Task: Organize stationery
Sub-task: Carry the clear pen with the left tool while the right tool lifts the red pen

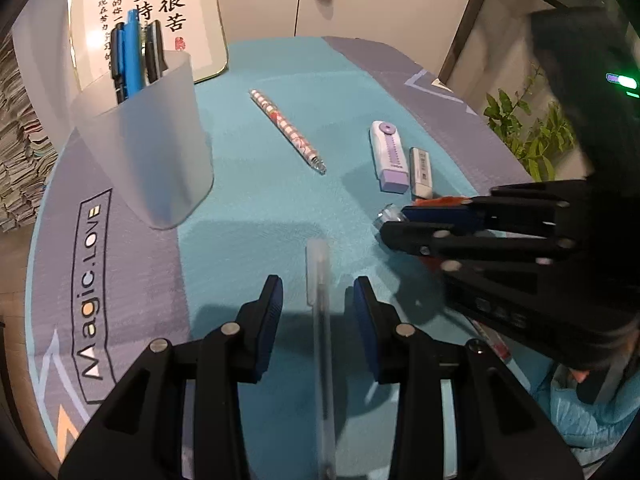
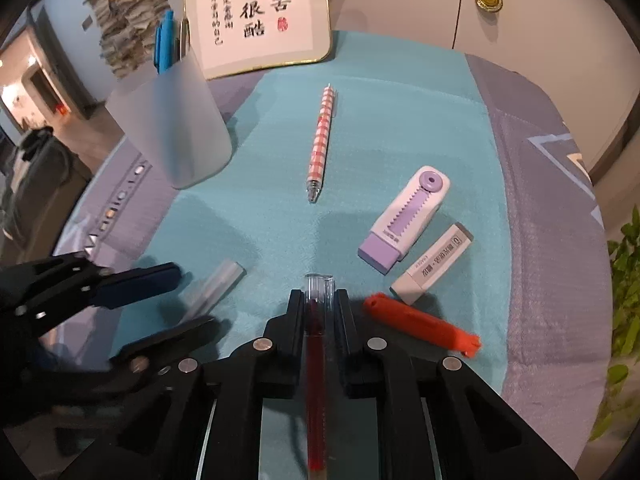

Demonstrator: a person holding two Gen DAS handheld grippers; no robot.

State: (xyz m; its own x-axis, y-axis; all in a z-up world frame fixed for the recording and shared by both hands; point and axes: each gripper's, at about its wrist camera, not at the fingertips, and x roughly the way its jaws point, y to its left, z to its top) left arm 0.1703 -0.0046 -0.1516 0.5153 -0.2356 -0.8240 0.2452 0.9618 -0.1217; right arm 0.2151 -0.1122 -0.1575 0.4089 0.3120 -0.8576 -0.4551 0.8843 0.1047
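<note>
My left gripper (image 1: 318,286) hangs open low over the teal mat (image 1: 256,200), and a clear pen (image 1: 320,340) lies between its blue pads without touching them. My right gripper (image 2: 319,296) is shut on a red pen (image 2: 316,328) with a clear cap, held along the fingers. In the left wrist view the right gripper (image 1: 394,222) sits close on the right, with the pen's cap (image 1: 385,215) poking out. A frosted pen cup (image 1: 148,152) with blue and black pens stands at the far left. A pink checked pen (image 2: 322,140) lies mid-mat.
A purple-and-white eraser (image 2: 404,216), a grey-white eraser (image 2: 432,264) and an orange piece (image 2: 420,326) lie right of my right gripper. A framed calligraphy sign (image 2: 256,12) leans at the back. A paper stack (image 1: 20,140) is left of the table, a plant (image 1: 532,136) right.
</note>
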